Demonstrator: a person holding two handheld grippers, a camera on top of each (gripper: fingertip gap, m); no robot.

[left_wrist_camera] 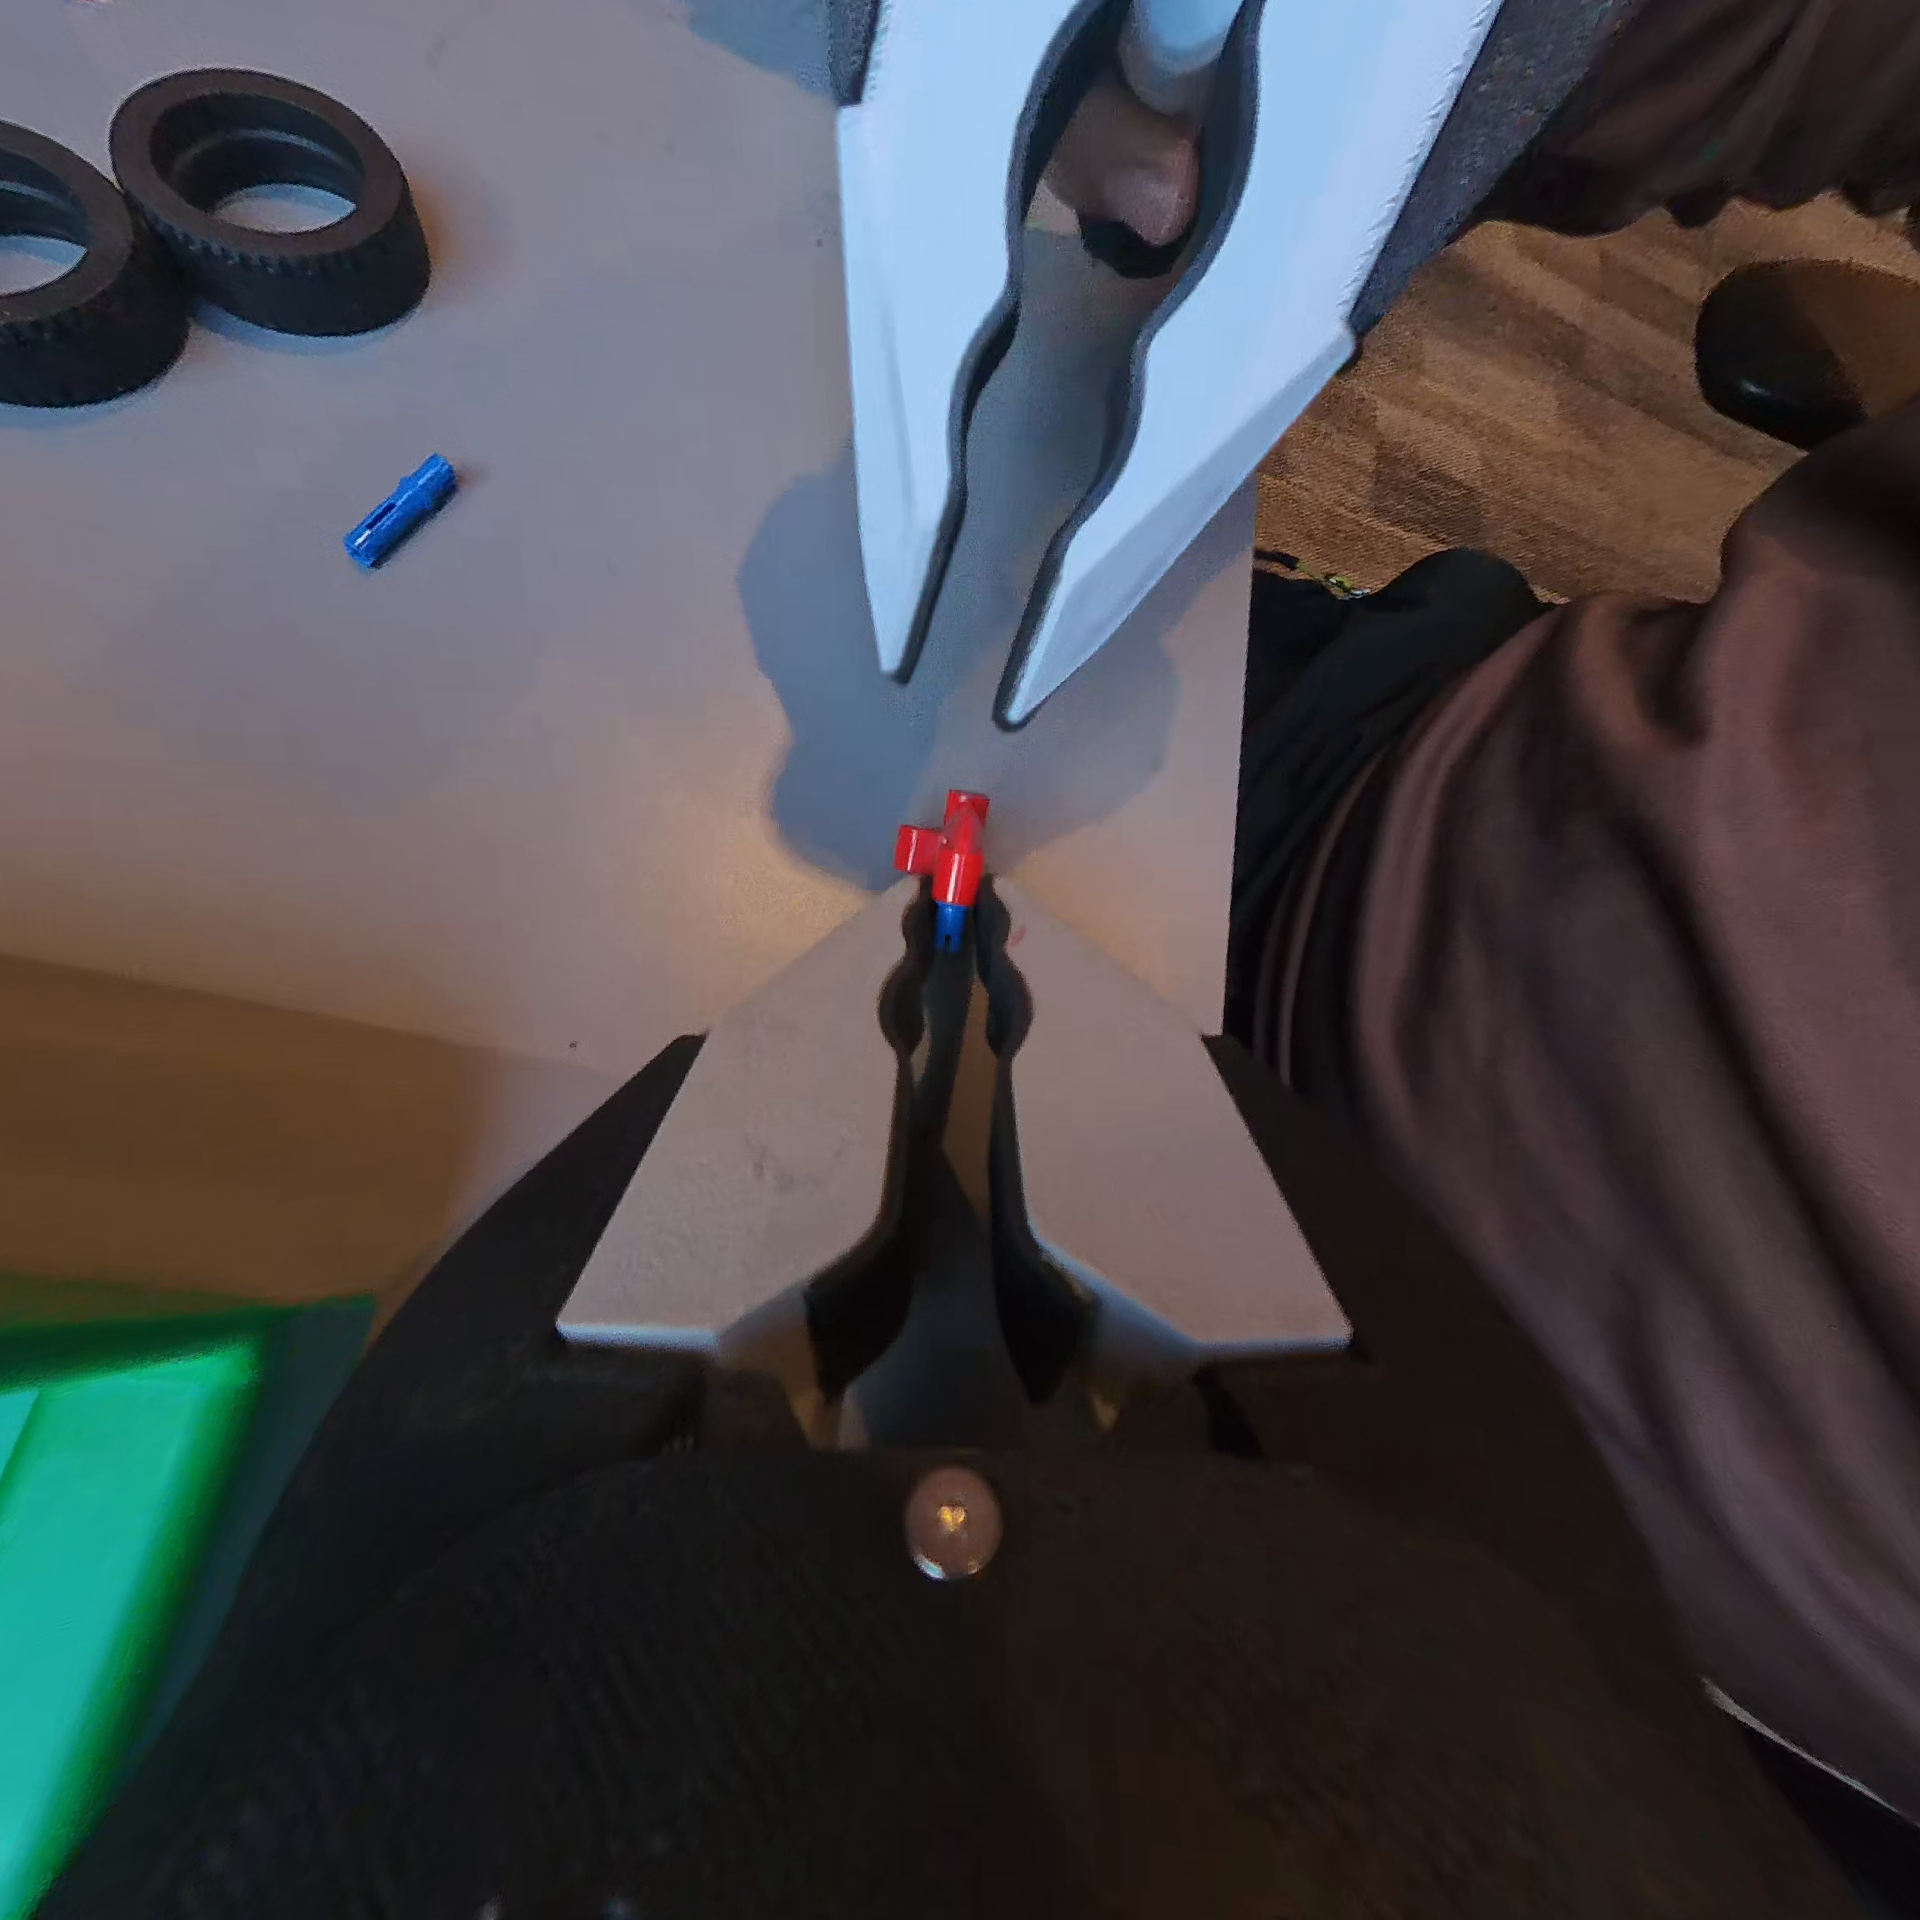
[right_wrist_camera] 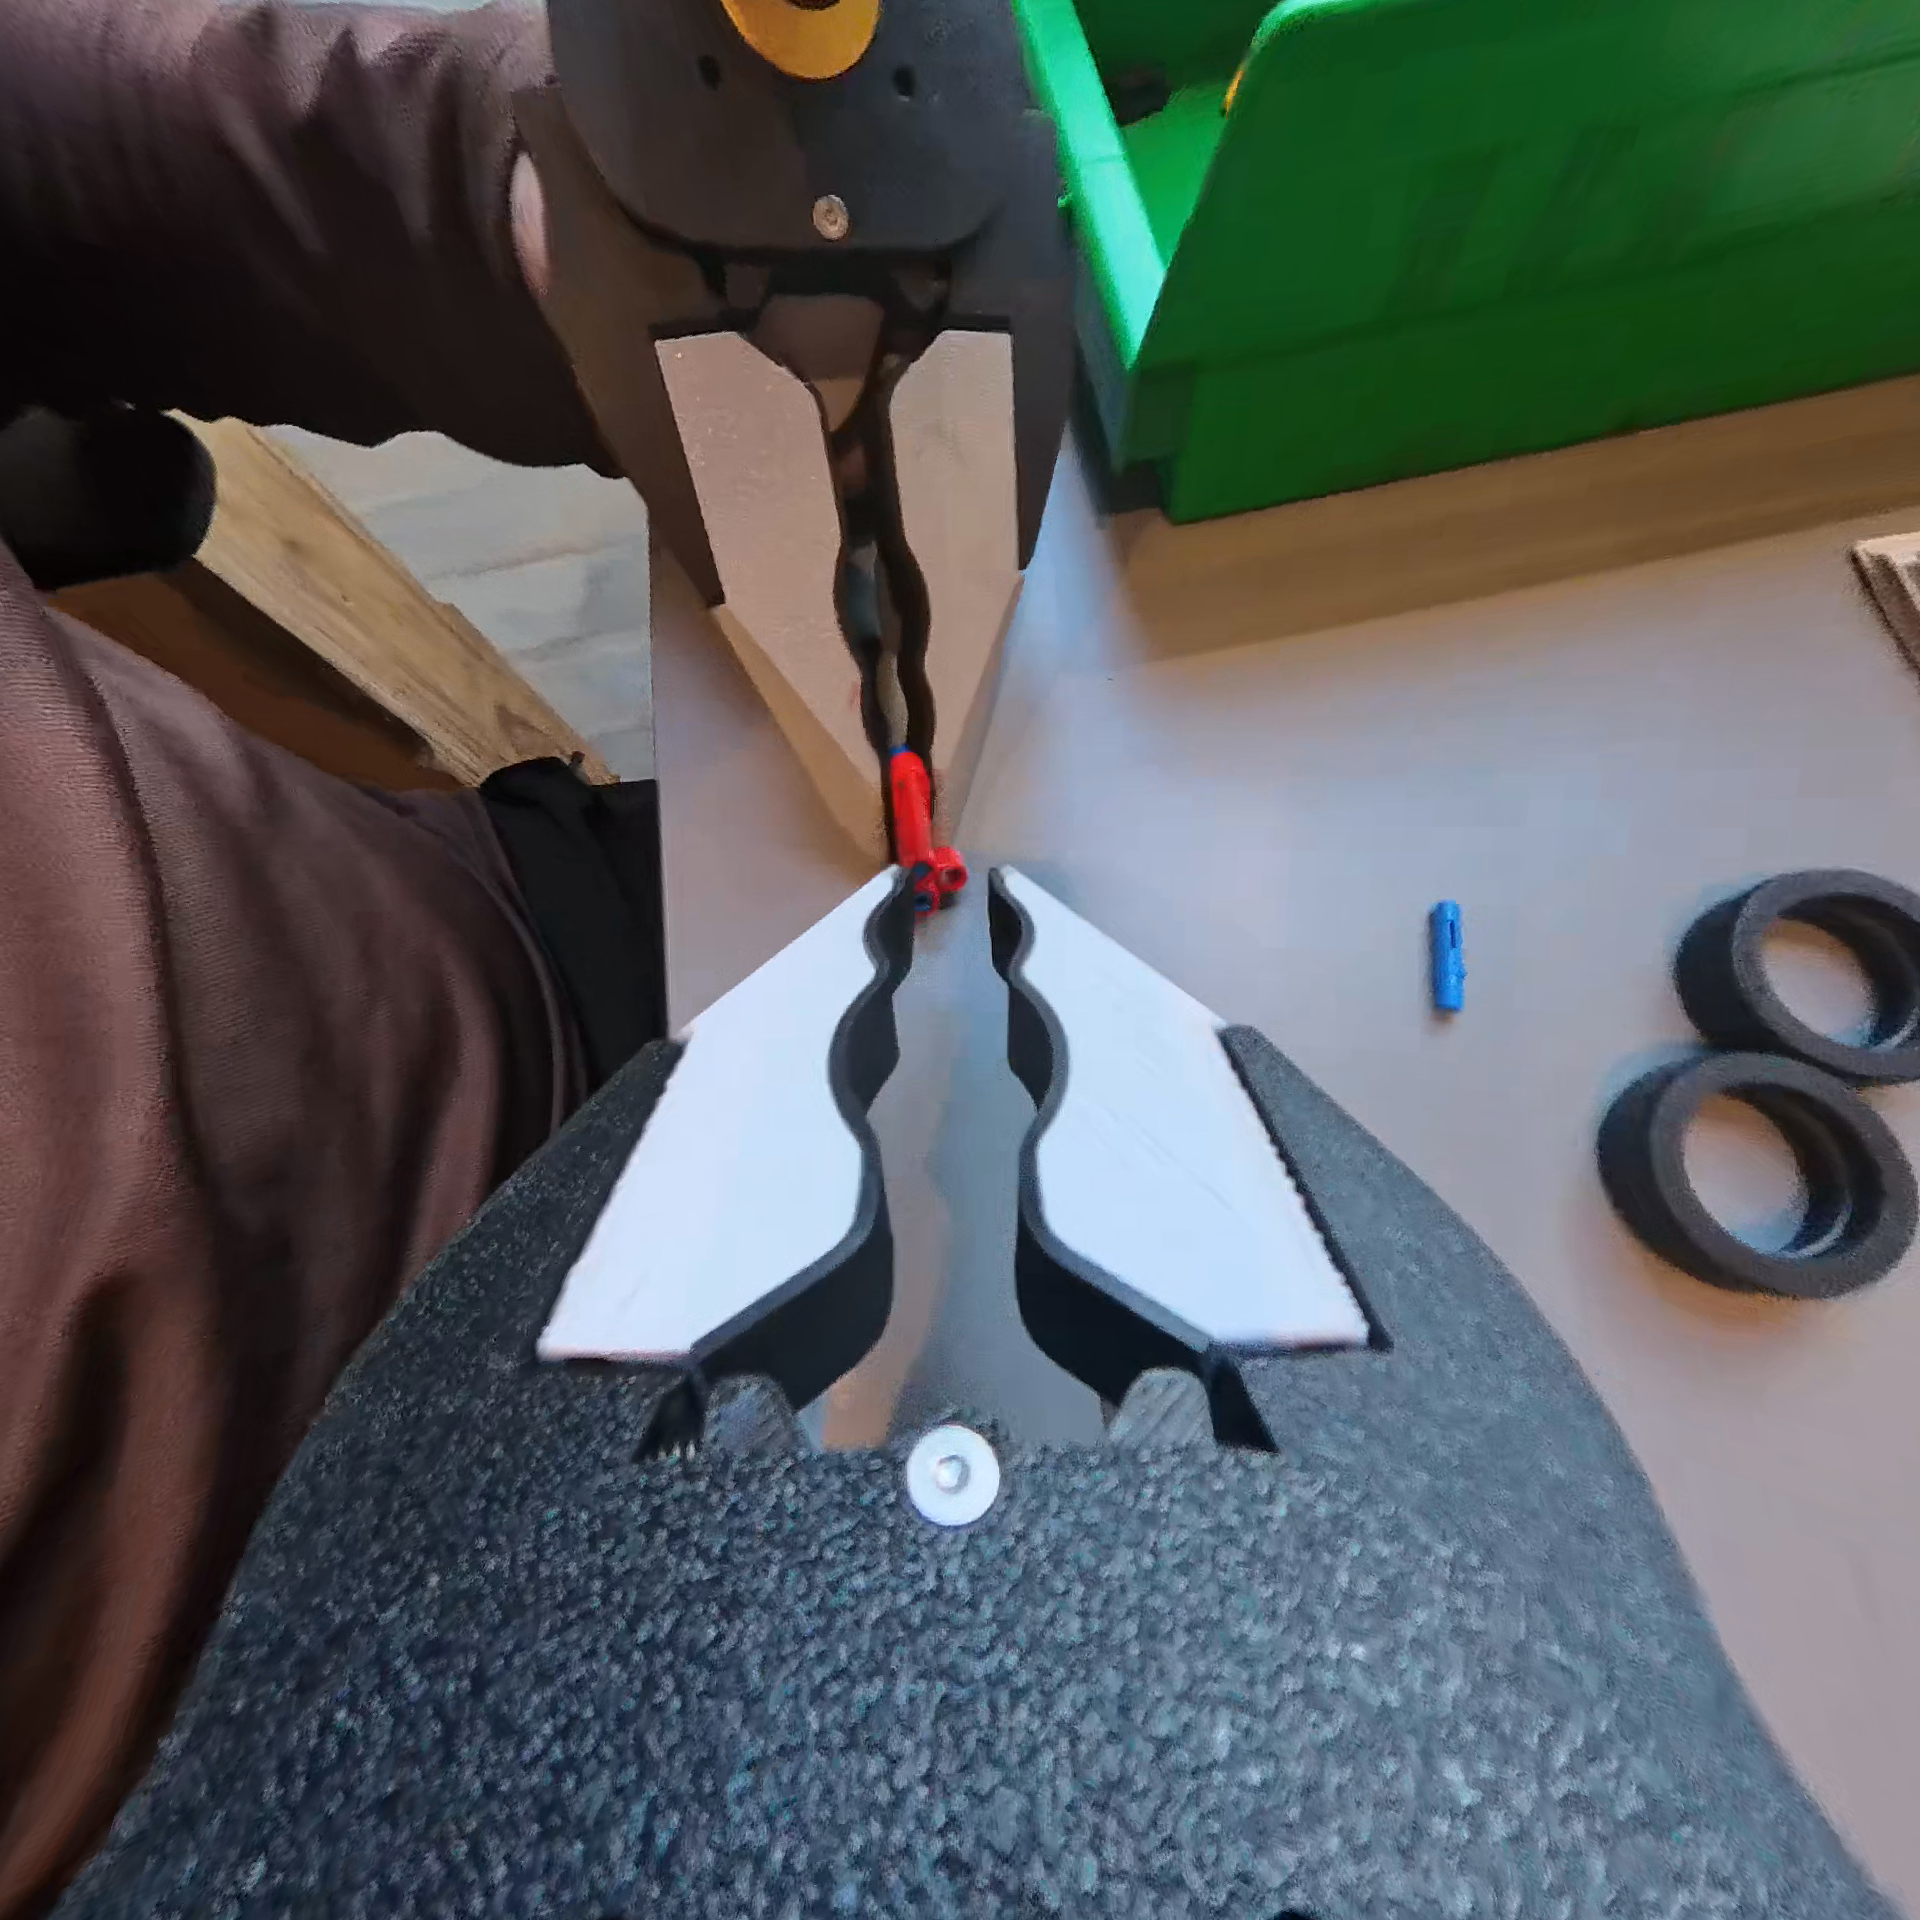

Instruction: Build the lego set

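Observation:
My left gripper point(left_wrist_camera: 948, 894) is shut on a small red connector piece point(left_wrist_camera: 948, 847) with a blue pin end, held just above the grey table near its edge. The piece also shows in the right wrist view point(right_wrist_camera: 920, 821), pinched at the tips of the left gripper point(right_wrist_camera: 909, 831). My right gripper point(right_wrist_camera: 945, 883) is open and empty, its tips facing the red piece head-on and almost touching it. In the left wrist view the right gripper point(left_wrist_camera: 951, 696) hangs just beyond the piece. A loose blue pin point(left_wrist_camera: 400, 509) point(right_wrist_camera: 1446, 956) lies on the table.
Two black rubber tyres point(left_wrist_camera: 265, 203) point(right_wrist_camera: 1756, 1174) lie on the grey table point(left_wrist_camera: 520, 727) beyond the blue pin. A green bin point(right_wrist_camera: 1507, 229) stands at the table's far side. A person's brown sleeve point(left_wrist_camera: 1610, 987) and the table edge are close beside both grippers. Both grippers' tips are close together, under 4 cm apart.

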